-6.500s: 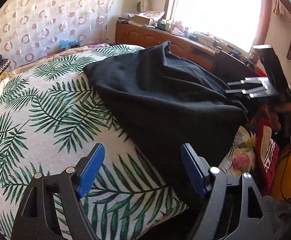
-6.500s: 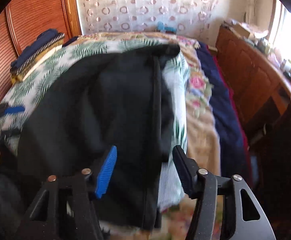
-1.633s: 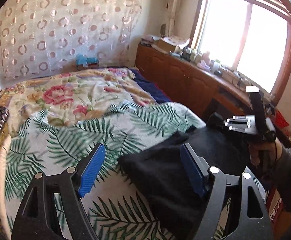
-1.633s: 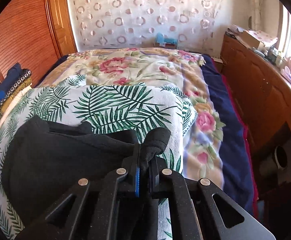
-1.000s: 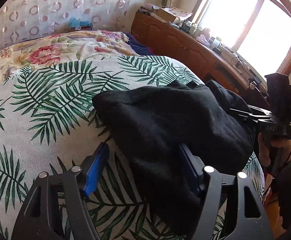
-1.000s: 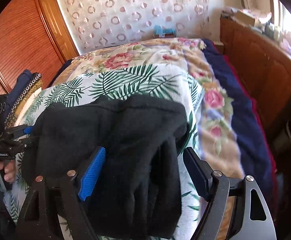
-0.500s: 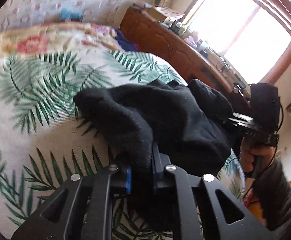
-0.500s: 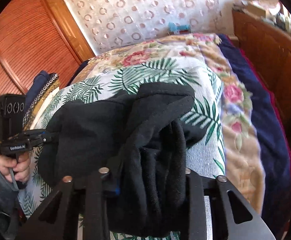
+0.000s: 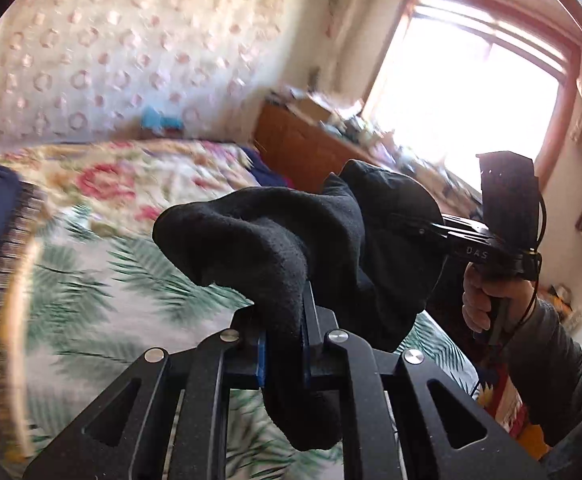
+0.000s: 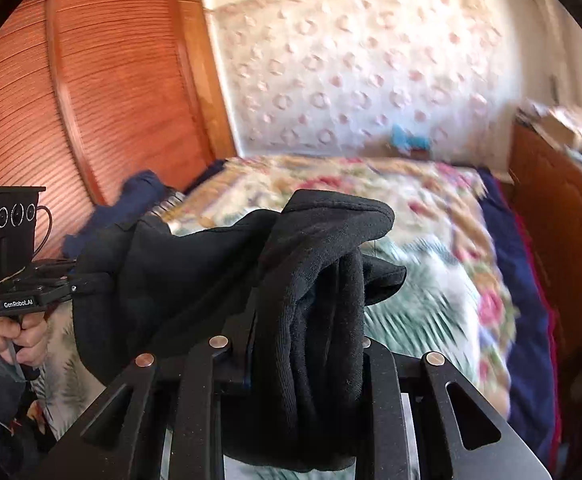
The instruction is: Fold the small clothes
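Observation:
A black fleece garment (image 9: 259, 240) hangs bunched between my two grippers, lifted above the palm-leaf bed cover (image 9: 91, 280). My left gripper (image 9: 283, 344) is shut on one thick fold of it, and cloth spills over and below the blue pads. In the right wrist view the garment (image 10: 211, 272) drapes from my right gripper (image 10: 307, 352), whose jaws are closing on a bundle of several folds. The pads are hidden under the cloth. Each view shows the other gripper's body, held in a hand, at the garment's far end.
The bed carries the palm-leaf cover (image 10: 411, 300) and a floral quilt (image 10: 371, 184). A folded dark blue stack (image 10: 139, 188) lies at its left edge. A wooden cabinet (image 9: 299, 148) stands under the window on the right. A louvred wardrobe (image 10: 111, 100) stands on the left.
Both grippers went from open around the garment to closed on it. They then rose and lifted it off the bed cover.

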`<state>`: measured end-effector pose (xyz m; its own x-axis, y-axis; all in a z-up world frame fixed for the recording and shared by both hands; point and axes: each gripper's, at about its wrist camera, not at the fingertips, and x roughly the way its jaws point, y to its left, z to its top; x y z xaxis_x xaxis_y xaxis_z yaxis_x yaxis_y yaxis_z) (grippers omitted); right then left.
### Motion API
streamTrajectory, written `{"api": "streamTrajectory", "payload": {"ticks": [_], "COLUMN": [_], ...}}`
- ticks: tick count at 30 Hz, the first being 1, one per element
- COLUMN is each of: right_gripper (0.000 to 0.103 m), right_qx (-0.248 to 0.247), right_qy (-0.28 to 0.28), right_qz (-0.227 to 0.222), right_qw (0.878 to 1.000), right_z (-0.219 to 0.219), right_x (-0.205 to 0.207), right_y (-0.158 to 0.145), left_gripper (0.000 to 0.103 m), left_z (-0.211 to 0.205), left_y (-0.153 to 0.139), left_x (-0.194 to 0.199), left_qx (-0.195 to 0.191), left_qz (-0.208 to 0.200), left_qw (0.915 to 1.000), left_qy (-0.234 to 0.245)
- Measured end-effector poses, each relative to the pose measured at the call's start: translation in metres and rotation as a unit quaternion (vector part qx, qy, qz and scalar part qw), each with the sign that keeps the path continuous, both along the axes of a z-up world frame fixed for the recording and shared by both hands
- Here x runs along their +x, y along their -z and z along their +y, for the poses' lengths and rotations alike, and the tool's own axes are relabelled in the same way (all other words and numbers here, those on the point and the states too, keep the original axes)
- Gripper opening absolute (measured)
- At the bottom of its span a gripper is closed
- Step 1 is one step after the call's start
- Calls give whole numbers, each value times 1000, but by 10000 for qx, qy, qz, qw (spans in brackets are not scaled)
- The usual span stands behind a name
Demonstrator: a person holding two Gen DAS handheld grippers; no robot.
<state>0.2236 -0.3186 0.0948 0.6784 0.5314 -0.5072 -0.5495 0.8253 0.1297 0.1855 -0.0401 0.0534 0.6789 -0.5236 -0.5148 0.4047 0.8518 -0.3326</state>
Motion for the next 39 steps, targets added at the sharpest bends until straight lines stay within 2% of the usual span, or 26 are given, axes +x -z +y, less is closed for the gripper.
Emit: {"api": "streamTrajectory", "payload": {"ticks": [4,7,10,14,15,20,26,29,31,32,33,34,36,37,39], "right_gripper": [25,25,25,25,25,24,25,35,51,55,67,69,69,69,69], "right_qx": [-48,-122,-160,-247,-287,-717,-1046,-1071,-1044,-991,-911,-814,-597,-537,-324], "right_qy": [-585,-979,-1378,-1856,-1971,-2433,-2664,-2532,-2347,-2217,-2085,-1886,-1672,-1515,-1356], "right_qz": [-384,-602,-799,-961,-1002,-1075,-943,-534,-303,-272,-250,-255,-377,-530,-882], "right_qw": [9975,9933,9871,9776,9748,9613,9535,9600,9660,9697,9735,9784,9834,9856,9863], "right_z": [54,104,158,231,249,340,400,403,405,411,408,405,399,400,393], "right_x": [11,25,42,71,79,127,170,200,221,228,235,242,234,230,216], "right_y": [-23,-39,-53,-66,-68,-60,-36,-20,-16,-19,-21,-23,-30,-33,-42], "left_gripper": [13,13,13,13,13,13,13,13,16,19,24,28,50,54,75], "left_z": [50,93,132,175,187,210,244,252,250,249,248,247,246,245,243], "left_y": [-21,-36,-47,-48,-44,-18,13,29,33,33,33,31,27,22,14], "left_x": [-21,-38,-55,-71,-75,-82,-80,-72,-70,-70,-72,-73,-79,-83,-90], "left_qx": [54,70,124,175,169,110,23,-21,136,195,250,283,437,536,616], "left_qz": [-305,-516,-722,-842,-818,-599,-181,180,221,203,156,121,7,-62,-191], "left_qw": [9976,9924,9834,9702,9663,9589,9521,9505,9488,9483,9483,9484,9470,9450,9433], "left_qy": [-614,-1116,-1661,-2267,-2434,-2771,-3054,-3103,-3148,-3160,-3160,-3156,-3182,-3224,-3256]}}
